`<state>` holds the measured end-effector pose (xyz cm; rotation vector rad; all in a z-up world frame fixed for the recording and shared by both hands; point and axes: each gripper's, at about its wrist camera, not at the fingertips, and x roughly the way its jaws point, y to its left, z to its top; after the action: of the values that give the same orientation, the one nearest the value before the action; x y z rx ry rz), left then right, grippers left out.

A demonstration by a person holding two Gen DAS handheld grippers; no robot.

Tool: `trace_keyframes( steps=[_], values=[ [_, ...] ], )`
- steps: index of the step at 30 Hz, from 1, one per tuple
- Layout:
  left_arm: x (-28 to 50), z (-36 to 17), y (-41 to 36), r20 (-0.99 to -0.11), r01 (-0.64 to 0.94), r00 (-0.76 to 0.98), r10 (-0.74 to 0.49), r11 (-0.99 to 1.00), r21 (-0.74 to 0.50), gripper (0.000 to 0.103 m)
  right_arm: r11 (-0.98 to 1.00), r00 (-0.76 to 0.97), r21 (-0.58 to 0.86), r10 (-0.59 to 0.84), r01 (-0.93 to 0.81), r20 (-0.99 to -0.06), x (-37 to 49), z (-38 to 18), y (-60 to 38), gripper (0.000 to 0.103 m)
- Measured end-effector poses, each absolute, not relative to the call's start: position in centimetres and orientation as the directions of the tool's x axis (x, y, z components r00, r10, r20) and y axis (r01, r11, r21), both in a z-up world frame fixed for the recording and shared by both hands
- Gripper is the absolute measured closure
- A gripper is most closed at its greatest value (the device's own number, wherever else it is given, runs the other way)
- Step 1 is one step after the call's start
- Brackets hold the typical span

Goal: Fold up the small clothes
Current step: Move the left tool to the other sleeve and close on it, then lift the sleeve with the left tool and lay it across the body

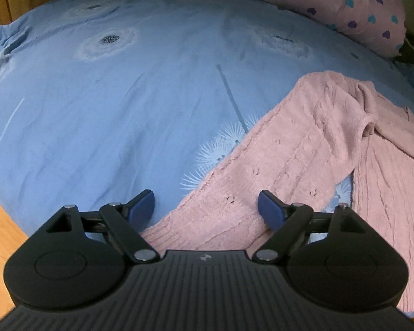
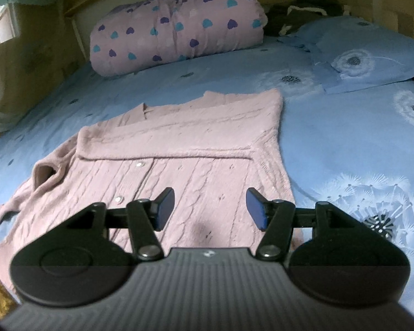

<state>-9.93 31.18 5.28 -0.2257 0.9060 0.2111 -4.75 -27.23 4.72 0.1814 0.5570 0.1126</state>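
Observation:
A pink knitted cardigan (image 2: 179, 149) lies flat on the blue bedsheet (image 2: 345, 149), button side up, with one sleeve folded across its chest. In the left wrist view the cardigan (image 1: 303, 149) fills the lower right, its other sleeve stretching toward me. My left gripper (image 1: 207, 209) is open and empty, hovering over that sleeve's cuff end. My right gripper (image 2: 210, 207) is open and empty, hovering above the cardigan's lower body near the button line.
A rolled pink quilt with heart prints (image 2: 176, 30) lies at the head of the bed, also in the left wrist view (image 1: 345, 5). A blue pillow (image 2: 367, 52) sits at right. The wooden bed edge (image 1: 0, 237) runs at lower left.

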Motion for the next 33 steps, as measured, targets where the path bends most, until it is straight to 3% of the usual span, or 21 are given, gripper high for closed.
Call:
trace_keyframes(
  steps=[8,11,13,15,21,25,33],
  values=[
    [-9.4,4.3,30.0,-0.769,-0.23,0.632,0.096,0.971,-0.068,0.017,0.971,0.84,0.234,0.165,-0.047,-0.516,-4.6,3.4,-27.6,0.044],
    [-9.7,4.9,29.8,-0.763,-0.195,0.645,0.045,0.975,-0.107,0.049,0.969,0.845,0.244,0.165,-0.043,-0.508,-4.6,3.3,-27.8,0.044],
    [-9.8,5.4,29.5,-0.762,-0.17,0.648,0.012,0.977,-0.129,0.082,0.968,0.849,0.248,0.164,-0.04,-0.502,-4.7,3.3,-27.9,0.044],
    [-9.9,5.9,29.1,-0.756,-0.168,0.655,0.02,0.979,-0.12,0.089,0.966,0.854,0.254,0.165,-0.04,-0.494,-4.8,3.3,-28.1,0.044],
    [-9.8,8.1,29.6,-0.682,-0.32,0.682,0.263,0.946,0.045,0.091,0.961,0.864,0.274,0.173,-0.042,-0.474,-5.0,3.4,-28.5,0.044],
    [-8.8,9.9,31.5,-0.653,-0.421,0.677,0.339,0.906,0.034,0.091,0.955,0.868,0.294,0.179,-0.041,-0.463,-4.9,3.5,-28.8,0.044],
    [-6.7,14.6,33.0,-0.609,-0.388,0.76,0.225,0.909,-0.149,0.091,0.951,0.869,0.305,0.195,-0.054,-0.454,-4.8,3.5,-28.7,0.044]
  ],
)
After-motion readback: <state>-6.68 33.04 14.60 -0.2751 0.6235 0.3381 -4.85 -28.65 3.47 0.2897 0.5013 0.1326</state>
